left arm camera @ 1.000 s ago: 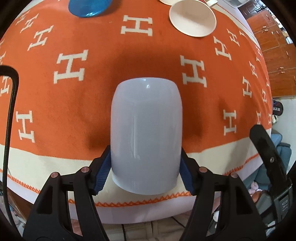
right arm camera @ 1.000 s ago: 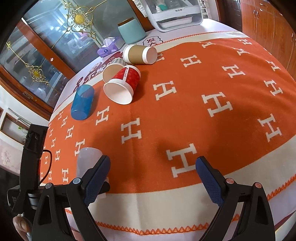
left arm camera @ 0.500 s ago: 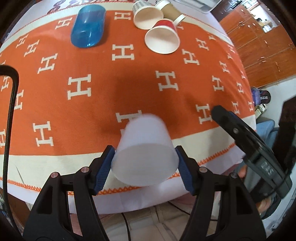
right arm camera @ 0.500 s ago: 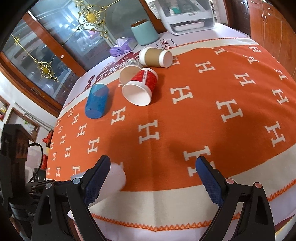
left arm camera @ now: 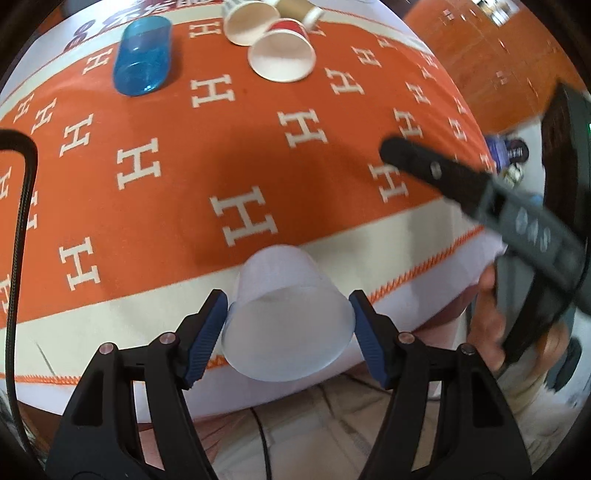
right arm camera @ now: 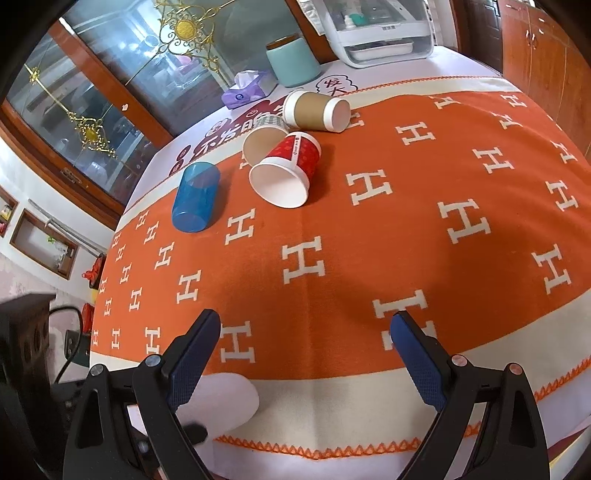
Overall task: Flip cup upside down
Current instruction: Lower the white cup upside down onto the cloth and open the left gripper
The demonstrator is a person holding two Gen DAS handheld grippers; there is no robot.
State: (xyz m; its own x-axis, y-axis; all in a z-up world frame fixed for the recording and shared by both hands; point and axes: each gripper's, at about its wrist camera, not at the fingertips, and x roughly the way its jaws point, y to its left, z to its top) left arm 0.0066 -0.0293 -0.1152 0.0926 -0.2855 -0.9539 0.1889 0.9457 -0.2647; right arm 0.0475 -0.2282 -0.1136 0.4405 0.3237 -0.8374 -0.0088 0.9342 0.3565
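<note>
My left gripper [left arm camera: 288, 332] is shut on a frosted white plastic cup [left arm camera: 286, 314], held by its sides over the near edge of the table. The cup is tilted, its wide mouth toward the camera and its base pointing at the orange cloth [left arm camera: 184, 166]. In the right wrist view the same cup [right arm camera: 225, 402] shows at the lower left, partly hidden behind my right gripper's left finger. My right gripper [right arm camera: 306, 354] is open and empty above the cloth's near border; its body [left arm camera: 498, 206] shows at the right of the left wrist view.
On the far side of the cloth lie a blue tumbler [right arm camera: 195, 197], a red paper cup [right arm camera: 286, 173], a brown paper cup [right arm camera: 317, 110] and a beige paper cup [right arm camera: 262, 140], all on their sides. A teal jar [right arm camera: 291, 61], tissue box [right arm camera: 247, 90] and white appliance [right arm camera: 380, 33] stand behind.
The left gripper has tipped the white cup from lying along the view to mouth-toward-camera and drawn it back to the table's near edge. The right gripper stayed open, shifting slightly.
</note>
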